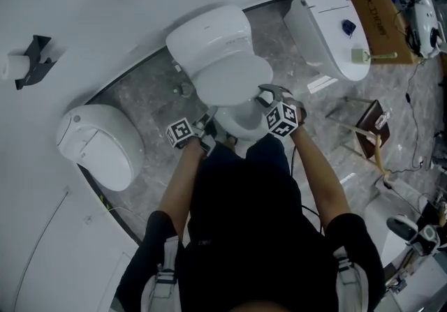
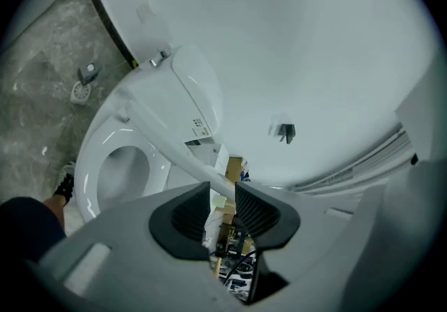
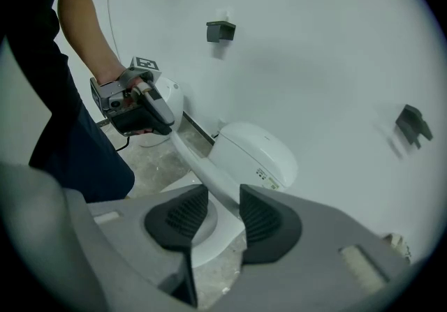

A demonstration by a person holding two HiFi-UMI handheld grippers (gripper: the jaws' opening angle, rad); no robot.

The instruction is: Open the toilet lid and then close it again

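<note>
The white toilet point(image 1: 209, 33) stands against the curved wall, and its lid point(image 1: 234, 80) is lifted partway off the seat point(image 1: 241, 125). My left gripper point(image 1: 209, 125) grips the lid's left edge and my right gripper point(image 1: 264, 95) grips its right edge. In the left gripper view the thin lid rim point(image 2: 162, 142) runs into the gap of the left gripper point(image 2: 222, 199), above the open seat ring point(image 2: 94, 164). In the right gripper view the rim point(image 3: 202, 167) passes between the jaws of the right gripper point(image 3: 223, 209). The left gripper point(image 3: 162, 124) shows there on the far edge.
A second toilet point(image 1: 98, 143) stands at the left and a third point(image 1: 328, 24) at the upper right. A cardboard box point(image 1: 377, 14) and cables lie beyond it. A wooden frame point(image 1: 367, 125) stands on the grey stone floor at the right. A black holder point(image 1: 35, 59) hangs on the wall.
</note>
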